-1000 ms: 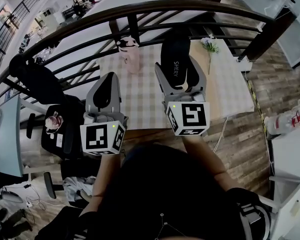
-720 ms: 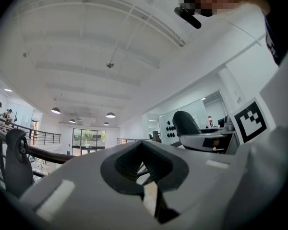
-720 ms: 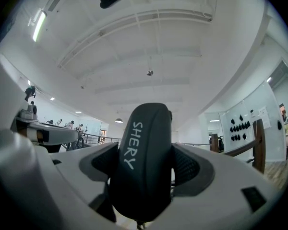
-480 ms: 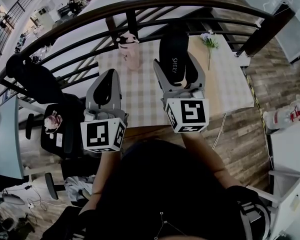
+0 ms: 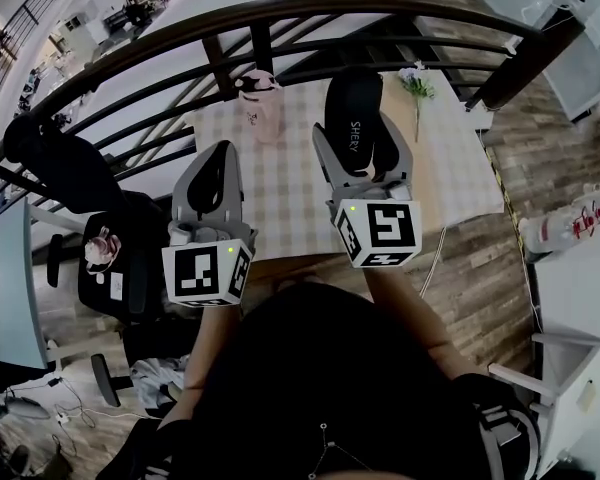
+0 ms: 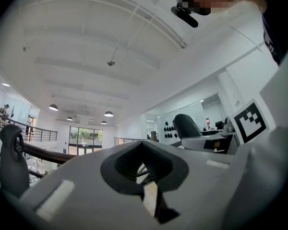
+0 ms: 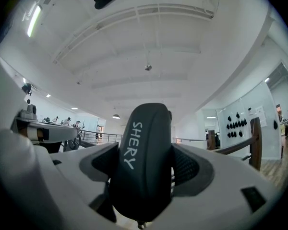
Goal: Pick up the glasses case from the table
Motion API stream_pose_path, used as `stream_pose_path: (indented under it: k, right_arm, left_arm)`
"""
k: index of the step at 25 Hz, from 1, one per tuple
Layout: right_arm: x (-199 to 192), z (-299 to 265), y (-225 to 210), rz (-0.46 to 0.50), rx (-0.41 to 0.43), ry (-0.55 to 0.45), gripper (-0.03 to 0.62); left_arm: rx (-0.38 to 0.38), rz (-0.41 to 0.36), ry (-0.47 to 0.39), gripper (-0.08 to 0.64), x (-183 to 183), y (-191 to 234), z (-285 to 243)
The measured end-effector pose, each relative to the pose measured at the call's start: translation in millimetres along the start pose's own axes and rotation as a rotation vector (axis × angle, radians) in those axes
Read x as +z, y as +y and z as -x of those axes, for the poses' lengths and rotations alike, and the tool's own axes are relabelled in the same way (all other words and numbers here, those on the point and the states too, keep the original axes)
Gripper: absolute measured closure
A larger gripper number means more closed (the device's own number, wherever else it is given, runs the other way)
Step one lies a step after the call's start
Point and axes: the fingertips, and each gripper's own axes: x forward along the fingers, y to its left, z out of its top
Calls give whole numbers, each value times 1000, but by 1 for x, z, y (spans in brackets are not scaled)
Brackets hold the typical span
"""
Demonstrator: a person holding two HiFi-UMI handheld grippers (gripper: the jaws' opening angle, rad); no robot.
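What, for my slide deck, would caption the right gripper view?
Right claw clamped on a dark glasses case marked SHERY, ceiling beyond.

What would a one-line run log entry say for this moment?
right gripper: shut on glasses case | glasses case: held above table, pointing up | left gripper: shut, empty | pickup: done

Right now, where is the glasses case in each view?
Head view: the glasses case is upper centre, between the jaws of the right gripper.
Left gripper view: the dark rounded shape right of centre is probably it.
Right gripper view: dead centre, clamped, SHERY print showing.
Shared landmark: the dark railing.
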Motion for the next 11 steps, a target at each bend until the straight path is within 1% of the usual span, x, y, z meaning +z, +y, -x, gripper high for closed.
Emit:
stream_pose_path:
  k: [11]
  right_arm:
    - [-3, -14, 8, 14, 1, 8, 249]
  left_arm:
    - [-2, 18, 3, 548, -6, 15, -8]
